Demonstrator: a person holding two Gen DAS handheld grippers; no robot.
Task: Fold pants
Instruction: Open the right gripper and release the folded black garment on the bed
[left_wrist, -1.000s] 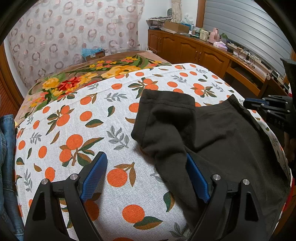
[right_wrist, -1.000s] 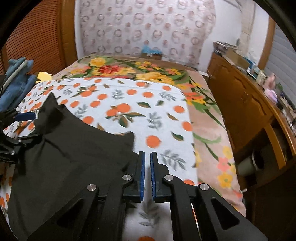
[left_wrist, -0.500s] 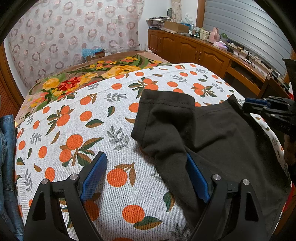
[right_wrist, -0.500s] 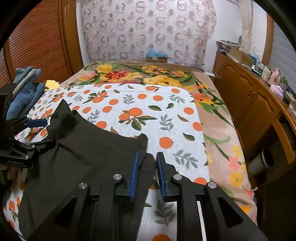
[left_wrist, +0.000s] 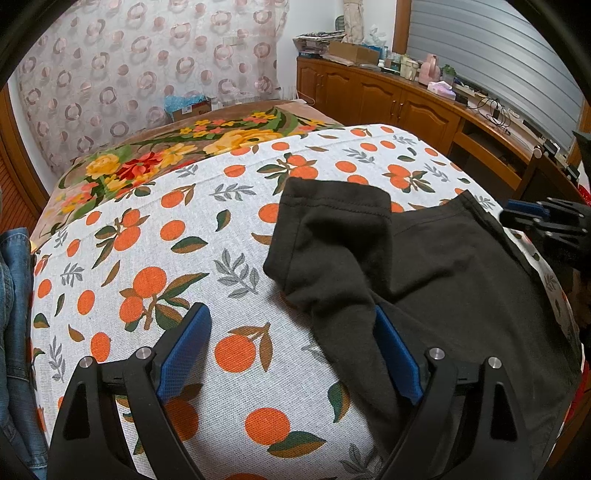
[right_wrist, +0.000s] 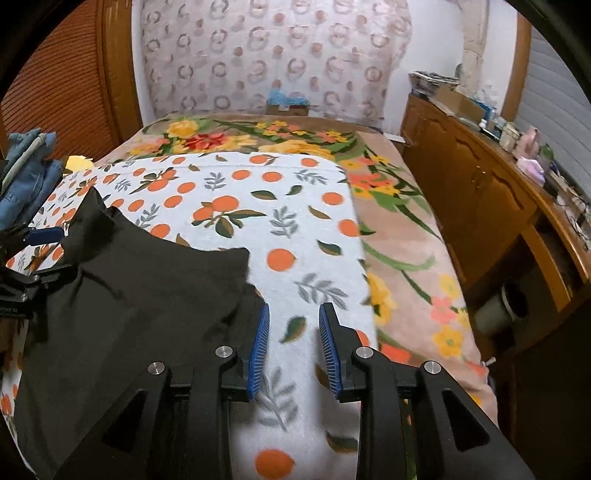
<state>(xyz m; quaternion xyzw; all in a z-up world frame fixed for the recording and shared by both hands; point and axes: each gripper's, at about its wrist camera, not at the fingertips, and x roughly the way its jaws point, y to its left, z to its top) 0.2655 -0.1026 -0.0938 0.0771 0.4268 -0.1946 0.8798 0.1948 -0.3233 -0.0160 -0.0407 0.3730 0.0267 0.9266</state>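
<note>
Black pants (left_wrist: 436, 269) lie on the orange-print sheet (left_wrist: 155, 258), one leg end folded over with a rumpled fold. My left gripper (left_wrist: 291, 343) is open wide and holds nothing; a twisted strip of the pants runs beside its right finger (left_wrist: 395, 354). In the right wrist view the pants (right_wrist: 129, 302) lie to the left. My right gripper (right_wrist: 293, 325) is open over the bare sheet (right_wrist: 295, 229), its left finger at the pants' edge, holding nothing. The right gripper also shows at the right edge of the left wrist view (left_wrist: 539, 218).
Blue jeans (right_wrist: 26, 177) are piled at the bed's left side. A floral blanket (right_wrist: 399, 236) covers the bed under the sheet. A wooden cabinet (right_wrist: 487, 206) with clutter on top runs along the right. A patterned curtain (left_wrist: 147, 66) hangs behind.
My right gripper was shut and has opened, letting go of the pants' edge and shifting right onto the bare sheet. The left gripper has stayed open and still.
</note>
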